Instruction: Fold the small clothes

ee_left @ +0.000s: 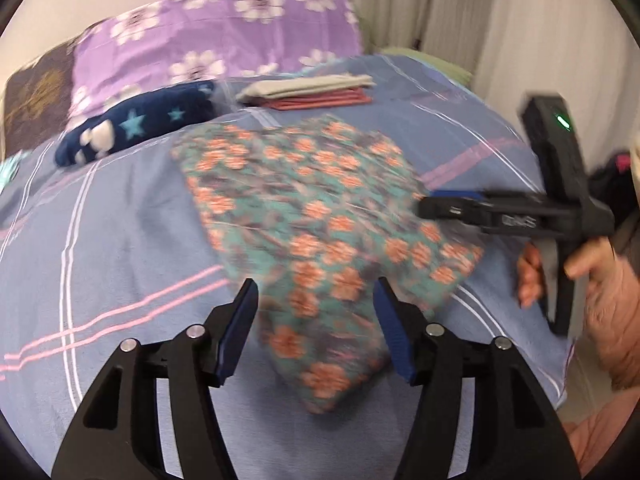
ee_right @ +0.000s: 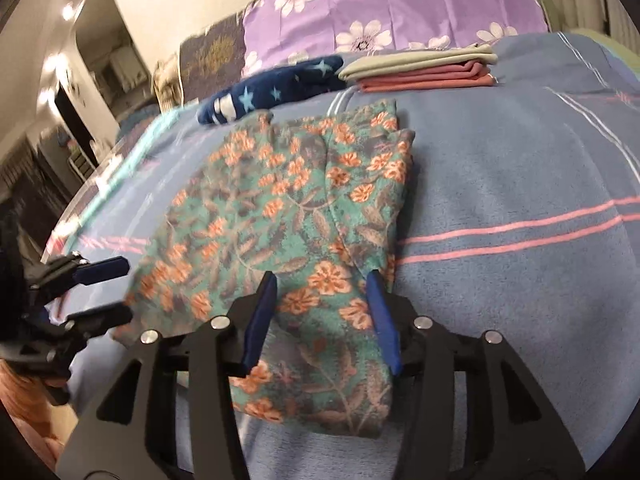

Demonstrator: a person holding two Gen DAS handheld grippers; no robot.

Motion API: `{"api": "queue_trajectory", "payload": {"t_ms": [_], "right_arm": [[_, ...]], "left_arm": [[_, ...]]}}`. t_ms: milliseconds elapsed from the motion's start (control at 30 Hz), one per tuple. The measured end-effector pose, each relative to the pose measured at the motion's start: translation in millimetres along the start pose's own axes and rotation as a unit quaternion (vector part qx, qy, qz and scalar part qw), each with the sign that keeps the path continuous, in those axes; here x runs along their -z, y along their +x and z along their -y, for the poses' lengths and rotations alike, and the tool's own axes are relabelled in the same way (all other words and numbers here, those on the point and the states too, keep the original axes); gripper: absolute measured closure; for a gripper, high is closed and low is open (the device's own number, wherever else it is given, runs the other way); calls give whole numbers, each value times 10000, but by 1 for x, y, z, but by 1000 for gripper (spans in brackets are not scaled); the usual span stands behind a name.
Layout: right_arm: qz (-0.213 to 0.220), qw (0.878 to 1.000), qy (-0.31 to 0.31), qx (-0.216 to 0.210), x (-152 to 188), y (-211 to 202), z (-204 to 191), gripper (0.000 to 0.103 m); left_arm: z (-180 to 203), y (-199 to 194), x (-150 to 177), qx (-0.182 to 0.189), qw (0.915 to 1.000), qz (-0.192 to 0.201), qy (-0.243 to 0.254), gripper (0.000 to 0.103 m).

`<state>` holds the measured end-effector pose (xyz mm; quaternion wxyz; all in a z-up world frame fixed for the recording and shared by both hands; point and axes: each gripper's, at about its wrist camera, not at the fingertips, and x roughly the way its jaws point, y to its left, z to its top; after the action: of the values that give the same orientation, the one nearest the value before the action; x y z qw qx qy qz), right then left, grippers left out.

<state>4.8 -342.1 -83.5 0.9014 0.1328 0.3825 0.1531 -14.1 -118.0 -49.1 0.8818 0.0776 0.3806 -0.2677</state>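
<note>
A teal garment with orange flowers [ee_left: 316, 216] lies partly folded on the blue striped bedspread [ee_left: 120, 240]; it also shows in the right wrist view [ee_right: 296, 208]. My left gripper [ee_left: 316, 296] is open, its blue pads either side of the garment's near end, just above it. My right gripper [ee_right: 322, 284] is open over the garment's near right corner, holding nothing. The right gripper shows from the side in the left wrist view [ee_left: 448, 204], at the garment's right edge. The left gripper shows in the right wrist view [ee_right: 116, 288], open at the garment's left edge.
A stack of folded grey and red clothes [ee_left: 312, 92] lies at the back of the bed. A navy star-print item [ee_left: 132, 128] lies at the back left. A purple flowered pillow [ee_left: 216, 36] is behind them. The bed edge drops off at right [ee_left: 560, 360].
</note>
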Motion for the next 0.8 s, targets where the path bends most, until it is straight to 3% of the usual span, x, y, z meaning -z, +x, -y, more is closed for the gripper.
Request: {"api": "queue_trajectory", "payload": {"t_ms": [200, 333, 433, 500, 633, 800], "right_arm": [[93, 9978, 567, -339, -7, -13, 17, 58], [-360, 9976, 581, -60, 0, 2, 27, 55], [-407, 9922, 1077, -475, -5, 3, 43, 52], [-362, 9906, 1202, -537, -11, 2, 48, 46], [-628, 9857, 1323, -837, -24, 12, 55, 43], [-895, 9842, 1206, -936, -34, 29, 53, 41]], "left_arm": [[-23, 20, 11, -33, 9983, -409, -404, 41], [-26, 28, 18, 65, 9976, -473, -511, 40], [-30, 26, 10, 168, 9974, -454, -529, 40], [-32, 27, 6, 219, 9974, -435, -529, 40], [-42, 34, -10, 395, 9962, -373, -679, 40], [-55, 56, -23, 686, 9911, -586, -982, 40]]}}
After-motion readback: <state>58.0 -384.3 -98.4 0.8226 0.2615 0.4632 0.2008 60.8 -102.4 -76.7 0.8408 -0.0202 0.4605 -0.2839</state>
